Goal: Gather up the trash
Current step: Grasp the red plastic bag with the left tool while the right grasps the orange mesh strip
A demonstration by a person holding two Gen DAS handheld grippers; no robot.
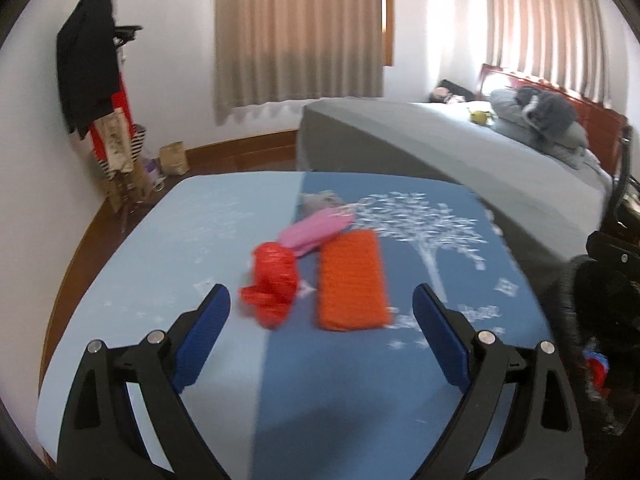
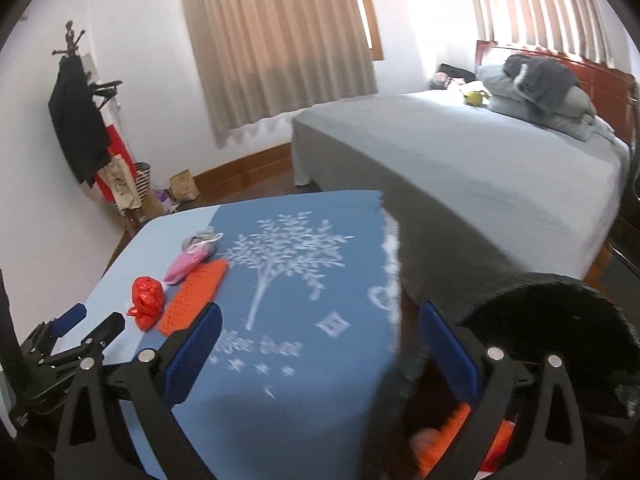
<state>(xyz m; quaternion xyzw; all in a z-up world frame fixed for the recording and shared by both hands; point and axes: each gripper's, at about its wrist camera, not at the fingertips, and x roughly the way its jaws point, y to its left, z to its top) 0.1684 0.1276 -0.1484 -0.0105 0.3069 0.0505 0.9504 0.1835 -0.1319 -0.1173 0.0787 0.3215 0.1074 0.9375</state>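
Note:
A crumpled red plastic bag lies on the blue table, with an orange knitted piece, a pink item and a grey wad beside it. My left gripper is open and empty, just short of the red bag. My right gripper is open and empty over the table's right edge, above a black bin with orange things inside. The right wrist view also shows the red bag, orange piece, pink item, grey wad and left gripper.
A grey bed with folded bedding stands right behind the table. A coat rack with clothes and bags stands at the left wall. The black bin also shows at the table's right edge in the left wrist view.

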